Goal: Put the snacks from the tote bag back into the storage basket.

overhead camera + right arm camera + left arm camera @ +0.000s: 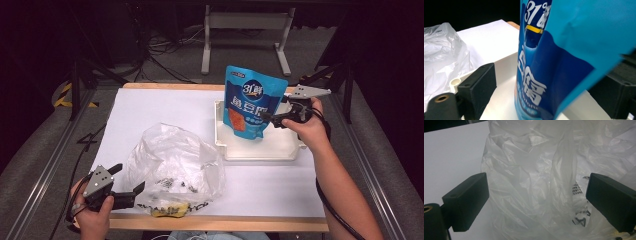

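At the right of the high view we see the right forearm slant up from the lower corner, its hand bent inward so the right gripper (274,120) points left at the blue pouch (253,102). Its jaws stand apart, the pouch between them (the pads do not press it). The pouch stands upright in the white tray (260,150), long axis vertical, top edge up. At lower left the left gripper (131,181) lies level, jaws apart, facing the plastic bag (175,167) on the surface (150,107).
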Available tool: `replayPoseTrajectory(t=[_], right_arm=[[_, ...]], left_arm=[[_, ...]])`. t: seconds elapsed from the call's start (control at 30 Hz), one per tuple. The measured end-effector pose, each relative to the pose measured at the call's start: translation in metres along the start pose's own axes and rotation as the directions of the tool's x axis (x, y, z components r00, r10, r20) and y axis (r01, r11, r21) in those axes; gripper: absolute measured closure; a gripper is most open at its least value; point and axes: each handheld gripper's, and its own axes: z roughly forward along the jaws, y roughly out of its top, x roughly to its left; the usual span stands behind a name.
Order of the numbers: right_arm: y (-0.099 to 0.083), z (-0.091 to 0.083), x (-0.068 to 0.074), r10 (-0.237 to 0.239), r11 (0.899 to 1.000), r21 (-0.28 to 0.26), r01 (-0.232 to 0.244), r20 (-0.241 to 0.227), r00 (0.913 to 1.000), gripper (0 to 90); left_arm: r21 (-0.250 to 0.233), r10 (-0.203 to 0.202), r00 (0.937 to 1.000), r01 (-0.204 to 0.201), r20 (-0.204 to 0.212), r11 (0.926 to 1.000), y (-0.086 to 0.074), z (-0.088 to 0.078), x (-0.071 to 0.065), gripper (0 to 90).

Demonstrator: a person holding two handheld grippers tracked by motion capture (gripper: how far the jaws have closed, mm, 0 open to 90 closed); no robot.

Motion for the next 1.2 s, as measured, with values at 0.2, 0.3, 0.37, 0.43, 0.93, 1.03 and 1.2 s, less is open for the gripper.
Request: replayPoseTrajectory(t=[0.2,0.3,0.37,0.43,0.93,1.03,1.2], right_arm=[[-0.001,-0.018,0.005,0.011,1.0,0.015,-0.011,0.02,0.9997,11.7],[-0.002,-0.028,0.01,0.022,0.999,0.043,-0.024,0.034,0.9992,11.6],[-0.003,-0.036,0.015,0.028,0.998,0.047,-0.029,0.035,0.999,11.3],[-0.003,-0.044,0.021,0.021,0.998,0.05,-0.023,0.031,0.9993,11.2],[-0.013,-0.075,0.068,0.031,0.995,0.095,-0.025,-0.061,0.9977,10.5],[-0.018,-0.076,0.076,0.02,0.995,0.103,-0.012,-0.08,0.9966,10.1],[-0.028,-0.076,0.087,0.012,0.993,0.114,-0.001,-0.097,0.9952,9.8]], left_arm=[[0.001,0.004,1.0,-0.004,0.002,1.0,0.001,0.002,-0.001,5.7],[0.001,0.006,1.0,-0.006,0.002,1.0,0.001,0.002,-0.001,5.6],[0.003,0.004,1.0,-0.004,0.008,1.0,0.002,0.003,-0.001,5.6],[0.003,0.006,0.9999,-0.006,0.009,1.0,0.002,0.004,-0.001,5.6],[0.018,0.013,0.9985,-0.014,0.054,0.9997,0.006,0.001,0.001,5.5],[0.04,0.006,0.9967,-0.01,0.081,0.9992,0.009,0.0,0.002,5.3],[0.059,0.002,0.9939,-0.009,0.11,0.9982,0.01,-0.001,0.004,5.3]])
